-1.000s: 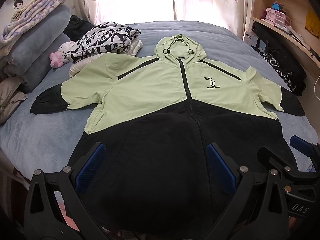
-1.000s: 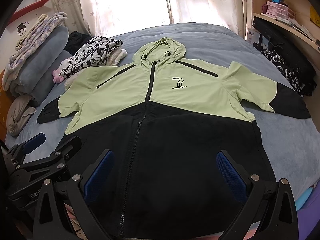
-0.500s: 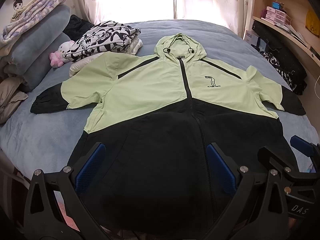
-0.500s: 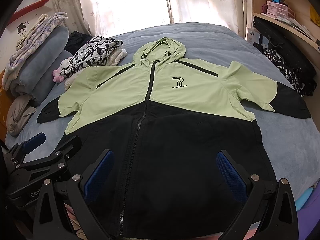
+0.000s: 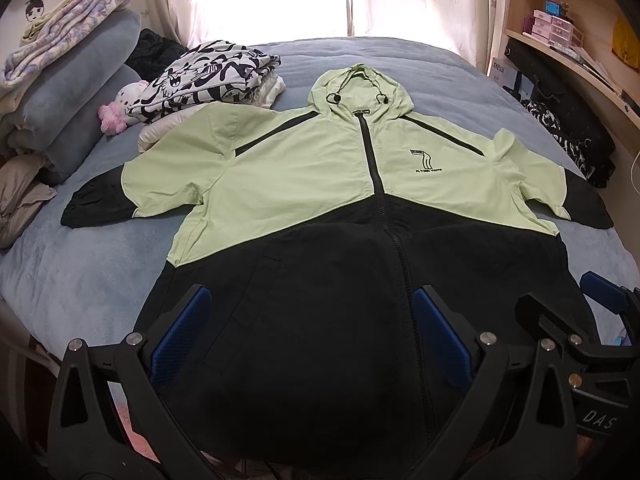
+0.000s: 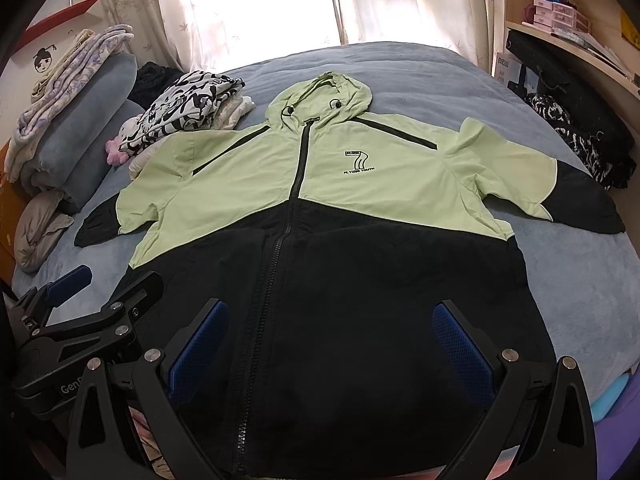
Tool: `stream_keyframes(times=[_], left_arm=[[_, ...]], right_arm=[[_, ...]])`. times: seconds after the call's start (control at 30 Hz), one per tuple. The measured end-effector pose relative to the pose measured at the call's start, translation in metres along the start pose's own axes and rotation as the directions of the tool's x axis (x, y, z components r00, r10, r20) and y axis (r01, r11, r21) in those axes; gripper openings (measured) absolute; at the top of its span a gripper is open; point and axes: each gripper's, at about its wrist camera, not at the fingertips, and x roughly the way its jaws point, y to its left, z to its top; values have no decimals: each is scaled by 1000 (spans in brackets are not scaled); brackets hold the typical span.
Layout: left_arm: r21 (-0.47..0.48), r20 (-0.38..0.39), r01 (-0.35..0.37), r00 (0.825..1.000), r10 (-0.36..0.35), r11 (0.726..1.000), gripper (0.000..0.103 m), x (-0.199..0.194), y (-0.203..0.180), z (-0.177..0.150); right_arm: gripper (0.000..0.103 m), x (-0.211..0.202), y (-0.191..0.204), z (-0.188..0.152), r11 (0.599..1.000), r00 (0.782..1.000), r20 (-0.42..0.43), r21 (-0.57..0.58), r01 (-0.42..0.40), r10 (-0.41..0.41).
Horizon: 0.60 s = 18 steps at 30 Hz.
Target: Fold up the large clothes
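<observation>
Pale green above and black below, the hooded jacket [image 5: 320,216] lies flat and face up in the middle of the bed [image 5: 80,272], zipped, hood toward the far edge, sleeves spread toward the left and right edges, hem at the near edge. My left gripper [image 5: 308,336] hangs over the hem, jaws spread wide, holding nothing. My right gripper [image 6: 328,340] hangs beside it, equally wide and empty. A black-and-white patterned garment [image 5: 208,76] lies folded near the far left corner.
</observation>
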Motion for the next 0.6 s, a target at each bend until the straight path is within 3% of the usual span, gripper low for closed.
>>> stream_keyframes(times=[0.4, 0.6], left_arm=[[51, 21, -8, 1000, 7, 999, 100, 9, -18, 15], [84, 50, 13, 999, -17, 996, 100, 11, -40, 42]], right_arm=[[103, 1, -9, 3, 1000, 1000, 15, 13, -21, 21], [103, 3, -42, 34, 998, 999, 40, 61, -25, 22]])
